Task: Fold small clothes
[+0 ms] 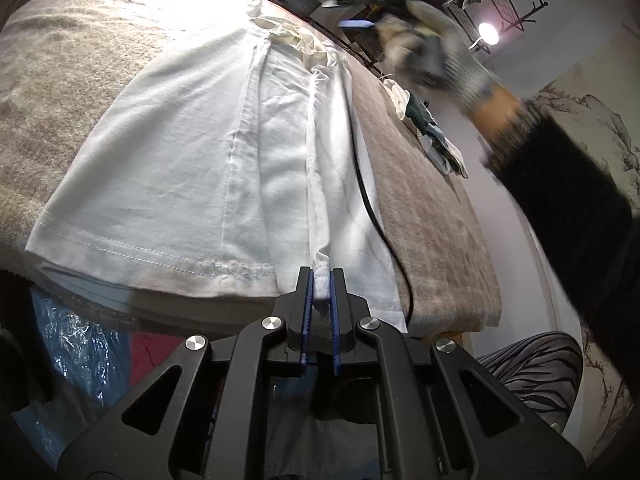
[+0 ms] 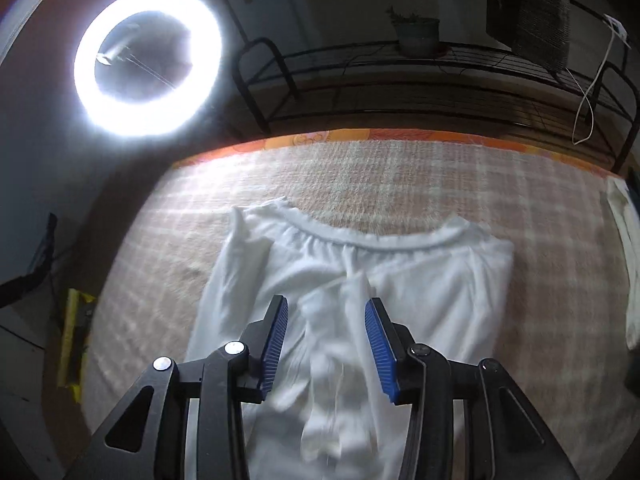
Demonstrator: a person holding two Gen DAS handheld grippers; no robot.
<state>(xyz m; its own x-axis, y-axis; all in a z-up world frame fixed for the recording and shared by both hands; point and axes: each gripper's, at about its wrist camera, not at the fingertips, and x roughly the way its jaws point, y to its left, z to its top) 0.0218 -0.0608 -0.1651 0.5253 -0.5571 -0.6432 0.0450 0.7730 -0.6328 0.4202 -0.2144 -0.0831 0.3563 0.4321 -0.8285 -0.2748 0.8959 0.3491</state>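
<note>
Hem [image 1: 322,286] pinch: left view only

left wrist: low at hem | right wrist: overhead | shared: white shirt [image 1: 192,184]

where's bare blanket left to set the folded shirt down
Bare blanket runs between the white shirt's collar and the orange edge, and left of the shirt toward the ring light. The right edge is crowded by other clothes.
</note>
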